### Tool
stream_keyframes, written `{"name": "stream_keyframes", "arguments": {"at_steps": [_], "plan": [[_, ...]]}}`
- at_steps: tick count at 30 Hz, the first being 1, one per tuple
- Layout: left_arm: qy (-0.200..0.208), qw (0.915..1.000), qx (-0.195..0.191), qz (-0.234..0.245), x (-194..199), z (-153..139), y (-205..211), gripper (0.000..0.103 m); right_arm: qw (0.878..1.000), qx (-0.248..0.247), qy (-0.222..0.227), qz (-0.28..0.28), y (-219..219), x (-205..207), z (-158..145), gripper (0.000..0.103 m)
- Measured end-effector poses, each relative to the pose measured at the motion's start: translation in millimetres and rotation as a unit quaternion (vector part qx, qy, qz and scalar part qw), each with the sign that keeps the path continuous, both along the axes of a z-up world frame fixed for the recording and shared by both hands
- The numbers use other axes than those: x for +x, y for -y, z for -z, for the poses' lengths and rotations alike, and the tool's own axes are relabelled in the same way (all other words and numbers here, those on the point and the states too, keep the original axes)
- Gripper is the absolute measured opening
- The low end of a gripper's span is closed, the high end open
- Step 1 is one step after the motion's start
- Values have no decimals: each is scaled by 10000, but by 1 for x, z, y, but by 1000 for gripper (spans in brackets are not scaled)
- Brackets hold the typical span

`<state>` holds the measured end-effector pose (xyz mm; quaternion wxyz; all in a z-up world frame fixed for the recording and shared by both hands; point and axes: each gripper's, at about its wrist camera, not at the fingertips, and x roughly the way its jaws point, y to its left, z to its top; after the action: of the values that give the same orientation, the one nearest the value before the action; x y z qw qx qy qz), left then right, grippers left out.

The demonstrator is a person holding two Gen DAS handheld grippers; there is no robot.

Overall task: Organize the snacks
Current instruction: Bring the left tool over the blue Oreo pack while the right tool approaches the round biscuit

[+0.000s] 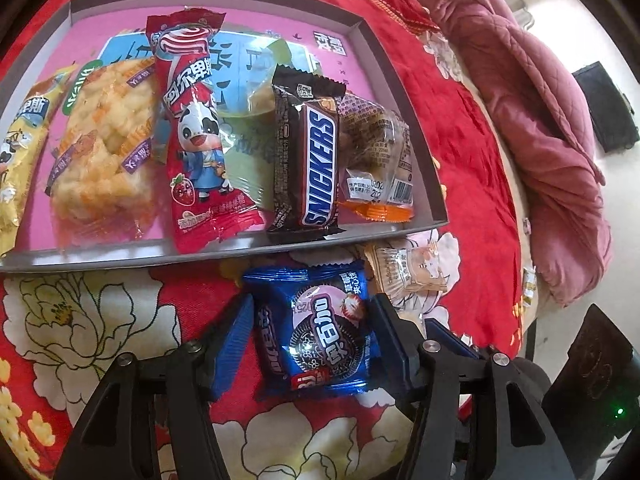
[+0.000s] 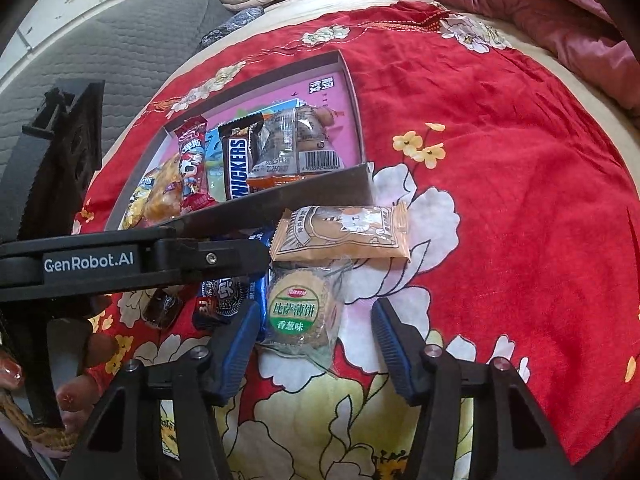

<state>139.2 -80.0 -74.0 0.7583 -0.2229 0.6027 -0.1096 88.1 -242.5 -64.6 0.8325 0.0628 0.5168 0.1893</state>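
Observation:
A shallow box (image 1: 224,254) with a pink floor lies on the red floral bedspread and holds several snacks, among them a Snickers bar (image 1: 310,160) and a red strawberry candy pack (image 1: 196,136). My left gripper (image 1: 312,336) is open around a blue Oreo pack (image 1: 316,334) lying just in front of the box; its pads sit close to both sides. My right gripper (image 2: 316,332) is open around a round cracker pack with a green label (image 2: 300,312). A beige cat-print pack (image 2: 344,234) lies between that pack and the box (image 2: 320,190).
A pink quilt (image 1: 540,120) is heaped along the right of the bed. The left gripper's body (image 2: 120,260) crosses the right wrist view, over the Oreo pack (image 2: 224,296). A small dark candy (image 2: 162,308) lies beside it. A grey mat (image 2: 120,48) lies beyond the bed.

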Motion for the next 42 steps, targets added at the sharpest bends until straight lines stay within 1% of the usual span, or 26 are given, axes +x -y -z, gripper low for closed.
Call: {"name": "stream_keyframes", "arguments": {"at_steps": [6,8,11,13,16,25,29,35,38,39,40,42], "plan": [[20,9999,145,50,2,2,10,68,10000,58,-24,22,2,2,1,58],[53,9997,203,82,3,2,12,68,10000,58,-34,26,2,2,2,58],[60,9998,191,64,3,3,11,68,10000,40,-22,8,1,4,2,57],[64,9996,276,55,3,3,10,62,10000,-5,2,-48,-2,5,2,52],[50,9996,256,65,3,3,9,60,9998,-40,40,-167,-7,5,2,47],[160,9995,247,91,-3,-4,2,57,9997,154,7,-197,-5,4,2,45],[182,9997,173,33,-7,-8,-5,56,9997,137,3,-222,-6,4,2,45],[282,9994,176,11,-12,-16,-13,50,9997,69,-75,-228,-8,4,6,45],[298,9994,167,5,-12,-15,-15,44,9997,-1,-100,-243,-10,5,7,44],[306,9994,161,-9,-12,-15,-16,39,9997,1,-100,-240,-10,4,7,43],[322,9994,140,-25,-12,-15,-17,35,9997,-2,-92,-227,-9,4,7,38],[347,9994,31,-78,-12,-16,-22,33,9998,44,-90,-192,-6,4,6,38]]}}
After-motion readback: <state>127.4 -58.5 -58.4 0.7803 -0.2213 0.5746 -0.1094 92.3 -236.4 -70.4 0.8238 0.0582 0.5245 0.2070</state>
